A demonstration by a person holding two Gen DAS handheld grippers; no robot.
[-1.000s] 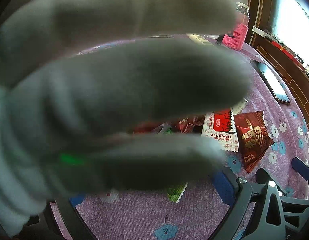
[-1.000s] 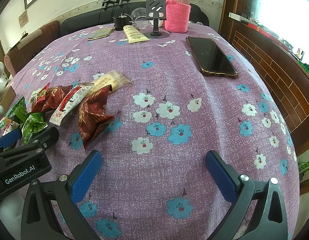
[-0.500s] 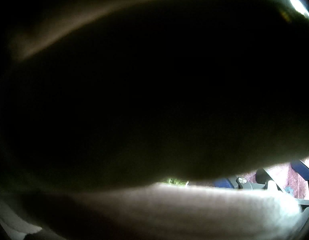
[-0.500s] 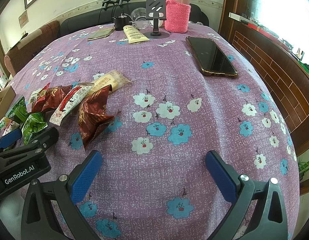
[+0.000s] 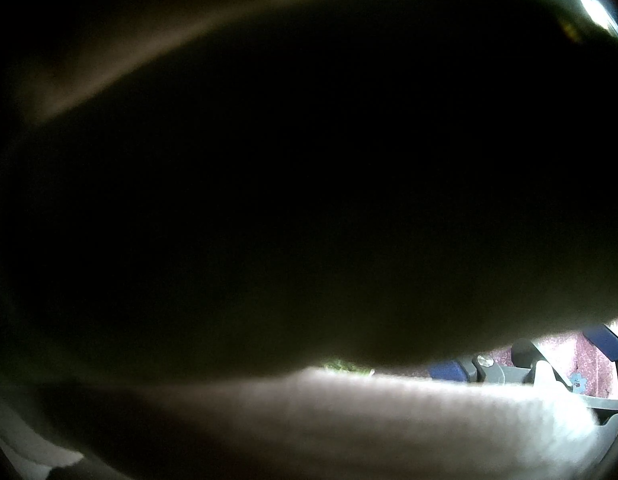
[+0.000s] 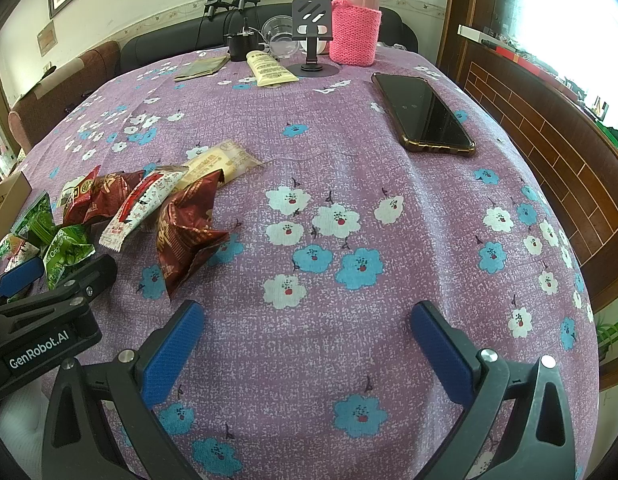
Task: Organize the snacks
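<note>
A: What is lying on the surface [image 6: 349, 184], starting with the largest item?

B: A purple floral cloth is covering the surface. A phone [image 6: 423, 114] is resting flat toward the far right. A pink flask [image 6: 356, 20], a black stand [image 6: 311, 36] and a cream tube [image 6: 269, 70] are sitting along the far edge, well apart from the work area, probably to keep them out of the way.

A: Where are the snacks?

B: The snacks [image 6: 149, 208] are lying in a loose pile at the left: a dark red pack [image 6: 189, 232], a red-and-white pack [image 6: 141, 208], a tan pack [image 6: 221, 162] and green packs [image 6: 41, 232], several overlapping. A box corner [image 6: 9, 192] is showing at the far left edge, a likely destination. Judging from this layout, sorting is not yet under way.

A: How is the right hand-held gripper [image 6: 307, 348] posed?

B: It is hovering low over bare cloth, pointing toward the far edge. Its jaws are standing wide apart and are gripping nothing. The pile is lying to its left, not between the pads [image 6: 173, 344].

A: And the left hand-held gripper [image 6: 49, 280]?

B: In the right wrist view it is sitting just beside the green packs, with one blue pad visible. Whether its jaws are spread or closed, I cannot tell.

A: What is the left wrist view showing?

B: A blurred, dark mass, apparently a hand [image 5: 269, 420], is blocking nearly the whole lens. Only a strip of the right hand-held gripper is showing at the lower right.
</note>
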